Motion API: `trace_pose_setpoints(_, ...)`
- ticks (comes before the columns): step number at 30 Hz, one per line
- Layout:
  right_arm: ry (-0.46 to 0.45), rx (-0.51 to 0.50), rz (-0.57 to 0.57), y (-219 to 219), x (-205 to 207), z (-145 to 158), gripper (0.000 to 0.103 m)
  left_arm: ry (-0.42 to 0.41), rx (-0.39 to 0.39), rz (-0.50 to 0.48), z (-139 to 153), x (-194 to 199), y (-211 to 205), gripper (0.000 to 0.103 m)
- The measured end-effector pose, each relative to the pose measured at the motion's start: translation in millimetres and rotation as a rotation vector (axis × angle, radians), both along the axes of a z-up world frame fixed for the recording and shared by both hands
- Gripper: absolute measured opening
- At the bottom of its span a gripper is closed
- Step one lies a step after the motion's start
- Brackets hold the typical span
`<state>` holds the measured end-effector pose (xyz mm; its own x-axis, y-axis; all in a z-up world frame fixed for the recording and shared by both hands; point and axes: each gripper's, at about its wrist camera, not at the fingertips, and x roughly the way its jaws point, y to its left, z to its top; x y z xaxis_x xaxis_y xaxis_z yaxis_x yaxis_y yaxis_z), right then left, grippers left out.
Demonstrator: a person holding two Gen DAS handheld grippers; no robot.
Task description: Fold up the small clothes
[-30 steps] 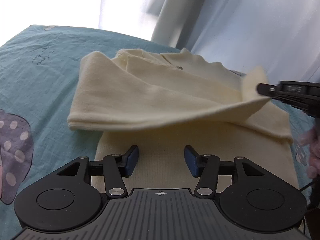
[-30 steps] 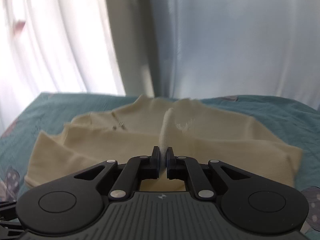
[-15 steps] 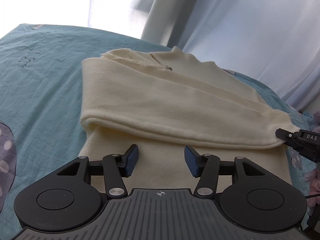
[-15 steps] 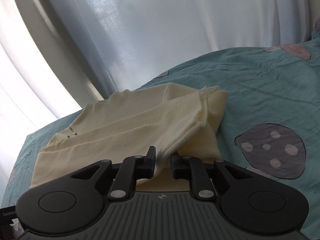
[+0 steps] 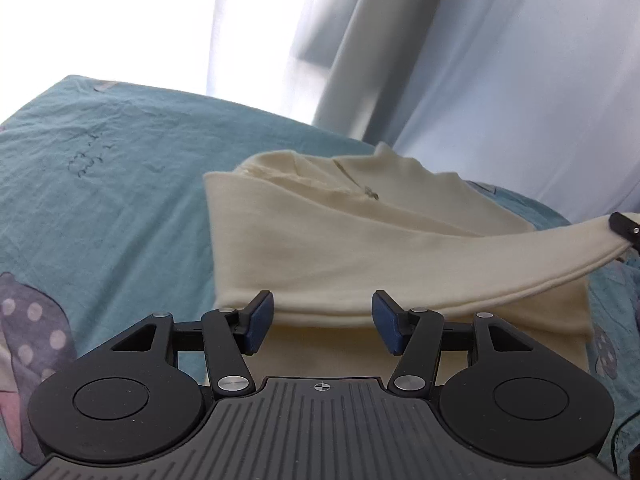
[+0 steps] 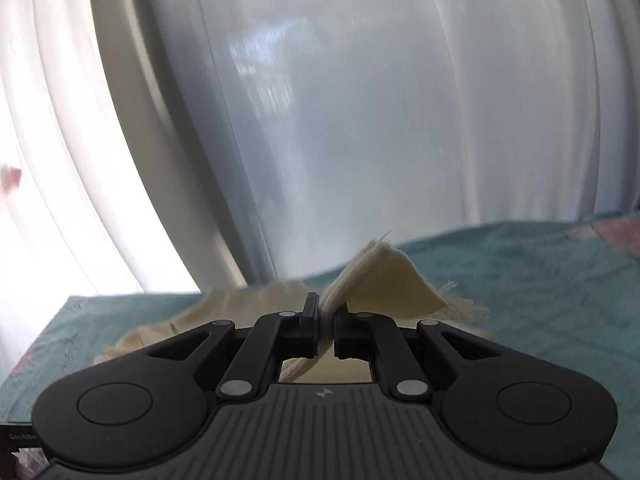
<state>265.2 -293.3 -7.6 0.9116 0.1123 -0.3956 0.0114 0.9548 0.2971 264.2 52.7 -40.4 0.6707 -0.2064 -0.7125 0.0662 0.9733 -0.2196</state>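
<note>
one readable label, "genrobo", beside right tongs (image 6: 327,330) gripping cream garment (image 6: 384,280).

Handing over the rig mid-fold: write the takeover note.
Left claw: jaws opening, nothing between the pads, hovering over the near part of the cream garment.
Right claw: shut on a lifted corner of the garment's folded layer, drawn out to the right.
Garment lies on the teal bedsheet.
Done: top layer doubled over the body.
Left: lay the held corner down, probably fold again, smooth.
</note>
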Motion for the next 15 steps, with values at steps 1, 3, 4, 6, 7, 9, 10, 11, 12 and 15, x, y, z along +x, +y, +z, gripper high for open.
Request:
trace_pose_setpoints(1, -0.029, 0.004, -0.012, -4, -1, 2, 0.006, -0.005, 0.008, 0.008, 1, 1, 2, 0.061)
trace_pose_setpoints(3, -0.007, 0.004, -0.039, -14, 3, -9, 0.006, -0.013, 0.032, 0.027, 4, 3, 6, 0.062)
trace_pose_setpoints(4, 0.053, -0.009, -0.059, -19, 8, -21, 0.007, -0.015, 0.038, 0.031, 5, 2, 8, 0.062)
trace_pose_setpoints(6, 0.266, -0.009, -0.068, -30, 20, -51, 0.011, -0.015, 0.05, 0.037, 8, 4, 12, 0.062)
trace_pose_setpoints(7, 0.329, 0.028, -0.087, -39, 19, -62, 0.011, -0.023, 0.058, 0.037, 11, 4, 14, 0.064)
trace_pose_setpoints(9, 0.285, 0.106, -0.107, -55, 4, -64, 0.019, -0.038, 0.088, 0.032, 16, 8, 14, 0.07)
trace_pose_setpoints(10, 0.275, 0.094, -0.153, -60, -1, -61, 0.026, -0.039, 0.101, 0.022, 18, 11, 12, 0.072)
trace_pose_setpoints(11, 0.254, 0.078, -0.198, -63, -6, -56, 0.032, -0.036, 0.109, 0.001, 19, 16, 8, 0.073)
trace_pose_setpoints(12, 0.23, 0.065, -0.227, -66, -10, -51, 0.032, -0.033, 0.107, -0.029, 18, 21, 3, 0.078)
trace_pose_setpoints(15, 0.196, 0.036, -0.164, -56, -2, -38, 0.032, -0.001, 0.095, -0.08, 8, 40, -15, 0.078)
